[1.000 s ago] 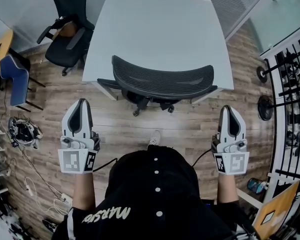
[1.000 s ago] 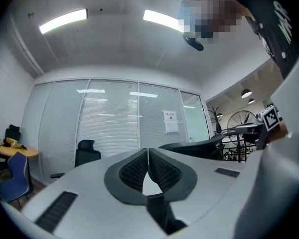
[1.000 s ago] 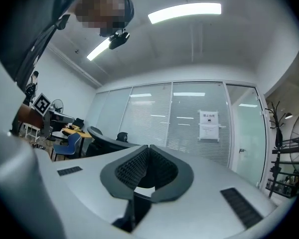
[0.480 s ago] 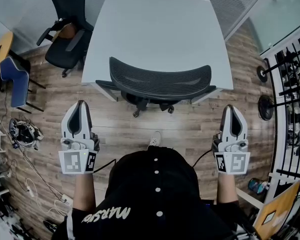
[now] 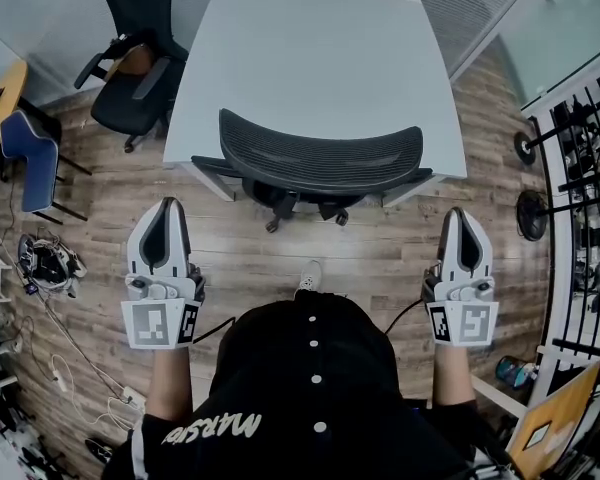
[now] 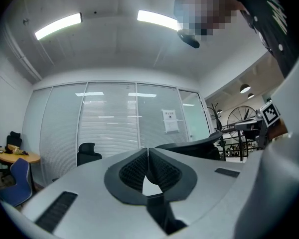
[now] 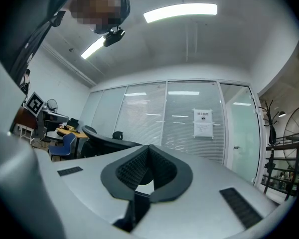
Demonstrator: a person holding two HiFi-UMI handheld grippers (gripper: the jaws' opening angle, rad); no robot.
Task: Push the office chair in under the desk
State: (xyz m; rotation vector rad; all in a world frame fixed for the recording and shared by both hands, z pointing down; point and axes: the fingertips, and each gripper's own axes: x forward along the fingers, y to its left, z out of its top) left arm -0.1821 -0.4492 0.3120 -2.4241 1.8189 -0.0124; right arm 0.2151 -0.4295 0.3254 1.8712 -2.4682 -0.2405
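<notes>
A black mesh-backed office chair (image 5: 320, 158) stands at the near edge of the white desk (image 5: 315, 58), its seat tucked under the top and its backrest showing. My left gripper (image 5: 165, 208) is held out at the lower left, shut and empty, well short of the chair. My right gripper (image 5: 464, 216) hangs at the lower right, also shut with nothing in it. In the left gripper view the jaws (image 6: 148, 151) meet tip to tip, with the chair's backrest (image 6: 194, 146) beyond. In the right gripper view the gripper (image 7: 148, 148) is shut, with the chair's backrest (image 7: 109, 144) to its left.
A second black chair (image 5: 135, 58) stands left of the desk. A blue chair (image 5: 25, 153) and a round wooden table edge (image 5: 0, 103) are at far left, with cables (image 5: 50, 263) on the wood floor. Black racks (image 5: 580, 168) line the right. Glass walls with blinds stand behind the desk.
The chair's backrest has shifted slightly toward the desk since a second ago. Both grippers have stayed almost where they were.
</notes>
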